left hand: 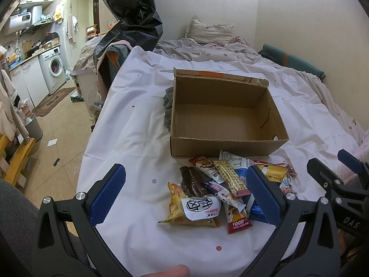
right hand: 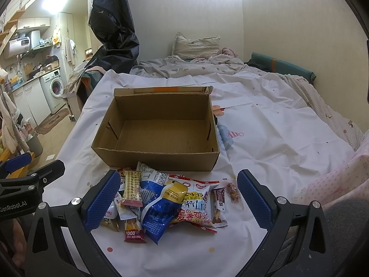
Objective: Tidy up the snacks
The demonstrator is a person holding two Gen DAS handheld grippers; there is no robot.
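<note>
Left gripper (left hand: 184,194) and right gripper (right hand: 177,198) both gape wide, holding nothing, above the snacks (right hand: 168,203) heaped on the white sheet (right hand: 265,138). Just beyond the heap sits the box (right hand: 156,159), nothing inside.

One cardboard box (right hand: 159,136), open top, nothing inside. One pile of snack packets (right hand: 170,204) in front of it: roughly ten, overlap blocks an exact count. Distinct ones: one blue bag (right hand: 159,217), one white-and-red bag (right hand: 198,204), one yellow bag (left hand: 191,210), one dark brown packet (left hand: 191,181), one checked bar (right hand: 132,190), one small loose candy (right hand: 233,190). Two grippers: left gripper (left hand: 184,194), right gripper (right hand: 176,198). One pillow (right hand: 196,45).
</note>
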